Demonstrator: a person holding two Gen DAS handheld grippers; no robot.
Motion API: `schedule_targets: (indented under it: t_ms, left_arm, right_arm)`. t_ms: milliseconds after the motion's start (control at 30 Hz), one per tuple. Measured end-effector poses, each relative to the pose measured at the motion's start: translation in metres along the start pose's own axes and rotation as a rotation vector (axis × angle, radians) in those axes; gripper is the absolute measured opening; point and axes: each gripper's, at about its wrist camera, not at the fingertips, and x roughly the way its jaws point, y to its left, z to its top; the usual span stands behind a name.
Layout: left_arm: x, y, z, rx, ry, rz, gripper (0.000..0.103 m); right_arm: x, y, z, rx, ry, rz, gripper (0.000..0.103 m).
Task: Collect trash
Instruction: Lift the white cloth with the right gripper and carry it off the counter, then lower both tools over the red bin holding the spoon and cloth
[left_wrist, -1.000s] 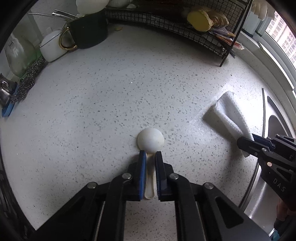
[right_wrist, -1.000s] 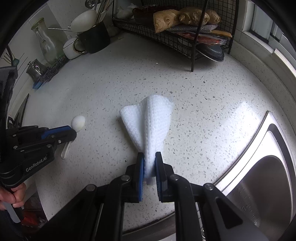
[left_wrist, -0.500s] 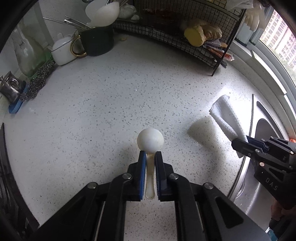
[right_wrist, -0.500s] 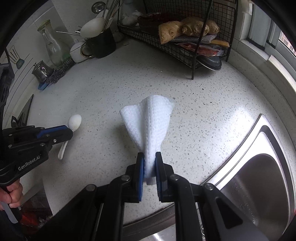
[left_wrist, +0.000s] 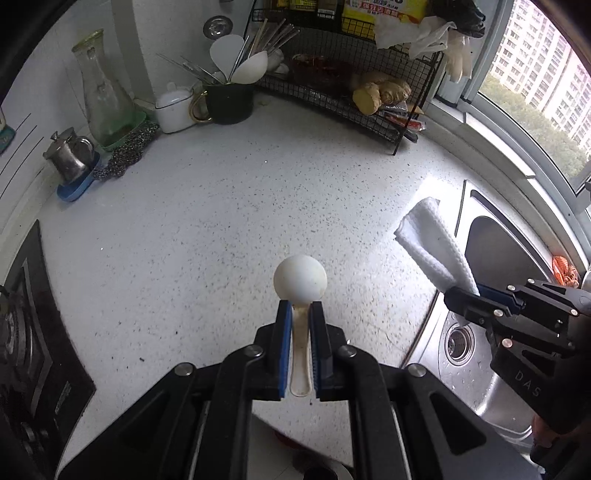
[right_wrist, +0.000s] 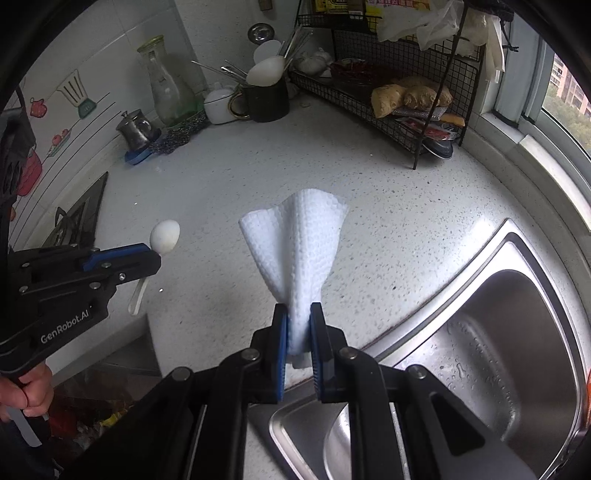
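Trash here is a white paper towel and a white plastic spoon, each clamped in a gripper above the speckled white countertop. That countertop fills the middle of both views. A steel sink takes the lower right of the right wrist view, and a black wire rack holding ginger root stands at the upper right. A black mug of utensils and a glass carafe sit at the upper left of the left wrist view.

In the right wrist view the right gripper, at lower centre, is clenched on the bunched lower end of the paper towel, which fans out upward into mid-frame. In the left wrist view the left gripper, at lower centre, pinches the spoon by its handle, the round bowl sticking out just past the fingertips. A hand holding the left gripper shows at the lower left of the right wrist view.
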Motion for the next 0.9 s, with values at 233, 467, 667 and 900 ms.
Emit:
schedule_targets:
  t_ms: [233,467,667,900]
  left_arm:
    - [-0.038,0.005,-0.066,0.014,-0.015,-0.005,0.008]
    - [-0.068,0.009,-0.137,0.009,-0.006,-0.005,0.008]
    - [-0.08,0.013,-0.192,-0.005,0.009,-0.01,0.008]
    - [-0.066,0.021,-0.253,-0.031,0.076,-0.019,0.008]
  right_arm:
    - [-0.029,0.046,-0.048,-0.003,-0.013,0.005,0.01]
    - [-0.052,0.083,-0.103,-0.004,-0.014,0.003,0.01]
    - [-0.06,0.109,-0.144,-0.018,-0.002,0.004,0.01]
    - [-0.041,0.131,-0.193,-0.012,0.071,0.007,0.01]
